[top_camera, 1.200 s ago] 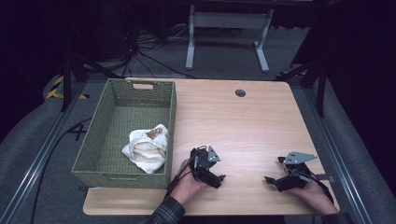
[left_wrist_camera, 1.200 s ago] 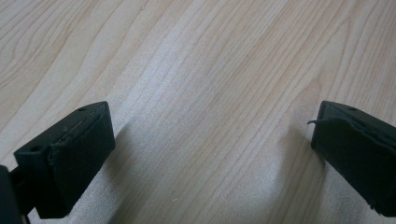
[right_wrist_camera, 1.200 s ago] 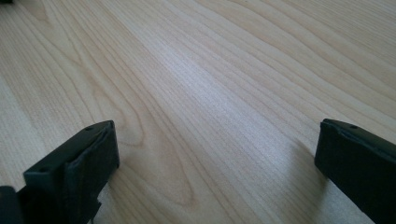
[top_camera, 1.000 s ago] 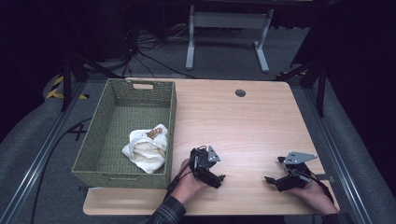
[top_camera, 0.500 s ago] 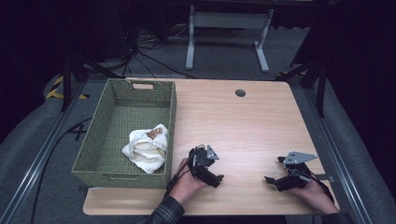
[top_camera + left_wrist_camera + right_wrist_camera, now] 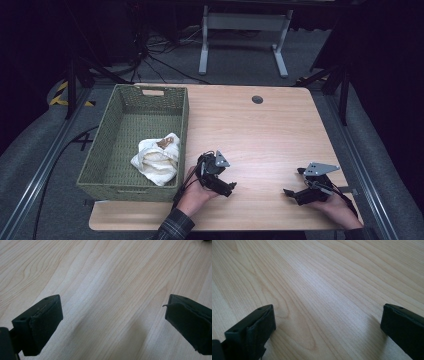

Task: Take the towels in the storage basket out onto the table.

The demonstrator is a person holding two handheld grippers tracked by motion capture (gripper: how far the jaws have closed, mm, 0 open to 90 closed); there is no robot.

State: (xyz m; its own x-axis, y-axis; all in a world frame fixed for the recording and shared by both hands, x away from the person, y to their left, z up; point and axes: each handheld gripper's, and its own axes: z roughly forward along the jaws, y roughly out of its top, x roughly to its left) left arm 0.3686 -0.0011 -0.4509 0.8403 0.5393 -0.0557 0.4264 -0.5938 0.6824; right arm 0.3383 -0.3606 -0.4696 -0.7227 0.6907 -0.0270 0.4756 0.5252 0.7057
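Note:
A green woven basket (image 6: 102, 150) stands on the left of the wooden table (image 6: 260, 130), with a crumpled white cloth (image 6: 156, 159) in its near right corner. My left gripper (image 6: 226, 187) rests low on the table just right of the basket, held by a hand. In the left gripper view its jaws stand wide apart (image 6: 112, 322) over bare wood, nothing between them. My right gripper (image 6: 291, 193) rests near the table's front right edge. Its jaws are also wide apart (image 6: 327, 327) over bare wood.
A small dark round grommet (image 6: 257, 99) sits in the table's far edge. Beyond the table stands a grey metal frame (image 6: 242, 35) on dark carpet with cables. Bare wood spans the table's middle and far half.
My left gripper has turned a little and shifted slightly toward the table's front edge. The right gripper, basket and cloth have stayed put.

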